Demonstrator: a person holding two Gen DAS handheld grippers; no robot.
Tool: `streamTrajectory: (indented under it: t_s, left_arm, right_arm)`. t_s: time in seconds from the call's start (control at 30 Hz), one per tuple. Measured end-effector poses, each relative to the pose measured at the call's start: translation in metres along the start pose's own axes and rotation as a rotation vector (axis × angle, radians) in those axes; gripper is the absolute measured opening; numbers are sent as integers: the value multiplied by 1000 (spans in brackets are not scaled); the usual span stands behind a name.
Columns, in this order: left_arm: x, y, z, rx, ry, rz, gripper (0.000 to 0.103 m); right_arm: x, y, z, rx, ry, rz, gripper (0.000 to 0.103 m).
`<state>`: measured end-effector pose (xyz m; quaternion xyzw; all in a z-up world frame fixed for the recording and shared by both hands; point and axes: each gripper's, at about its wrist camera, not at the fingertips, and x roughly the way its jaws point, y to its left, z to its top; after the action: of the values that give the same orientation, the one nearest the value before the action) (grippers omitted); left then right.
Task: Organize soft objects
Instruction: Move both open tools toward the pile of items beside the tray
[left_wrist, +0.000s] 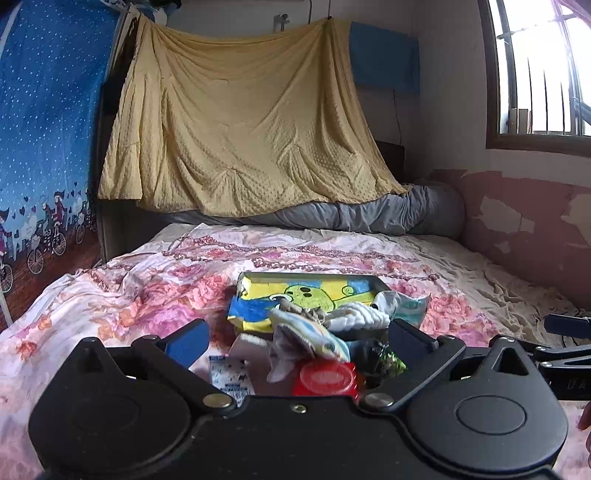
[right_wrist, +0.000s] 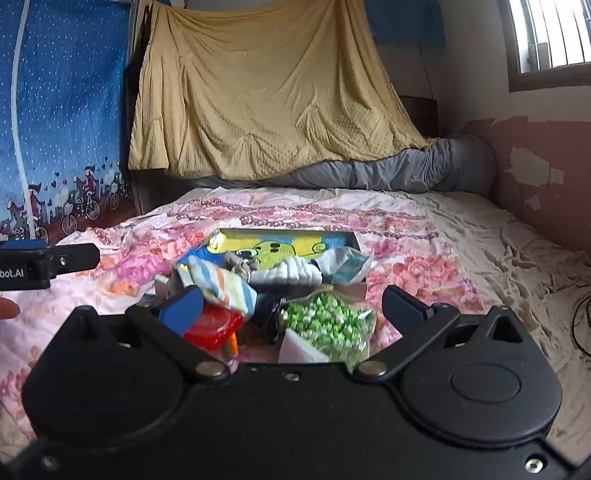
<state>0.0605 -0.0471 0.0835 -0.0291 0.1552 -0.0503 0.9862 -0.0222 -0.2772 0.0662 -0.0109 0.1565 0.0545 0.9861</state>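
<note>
Socks (left_wrist: 314, 338) and other soft items sit heaped on the bed (left_wrist: 110, 295), spilling against a cartoon-printed box (left_wrist: 295, 291). Left wrist view: the left gripper (left_wrist: 299, 339) hangs over the pile, fingers spread and empty, the striped sock between them. Right wrist view: the right gripper (right_wrist: 291, 304) is likewise spread and empty, above a green bag (right_wrist: 328, 325) and red lid (right_wrist: 214, 325). Best bet: lower onto one item, pinch its bunched middle, lift clear of neighbours.

left hand-held gripper (left_wrist: 295, 334) spread wide, right hand-held gripper (right_wrist: 293, 304) likewise
</note>
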Motion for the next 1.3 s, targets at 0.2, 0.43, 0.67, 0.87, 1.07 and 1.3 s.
streamTrajectory:
  t_s: [0.2, 0.43, 0.67, 0.87, 1.07, 1.3]
  left_arm:
    - [-9, 11, -13, -6, 10, -2, 102]
    - [-17, 19, -27, 22, 7, -3, 102]
    - [-19, 28, -39, 27, 11, -10, 102]
    - [-15, 32, -50, 45, 15, -10, 102]
    - [-10, 38, -61, 31, 34, -20, 102]
    - [-7, 44, -72, 17, 33, -13, 102]
  right_arm:
    - [-7, 4, -6, 3, 12, -24, 103]
    - [-20, 9, -18, 10, 23, -40, 103]
    - [-24, 11, -24, 12, 48, -51, 103]
    - [-22, 10, -32, 13, 72, -58, 103]
    - [-15, 11, -42, -2, 111, -57, 103]
    - [-5, 18, -52, -29, 158, -30, 103]
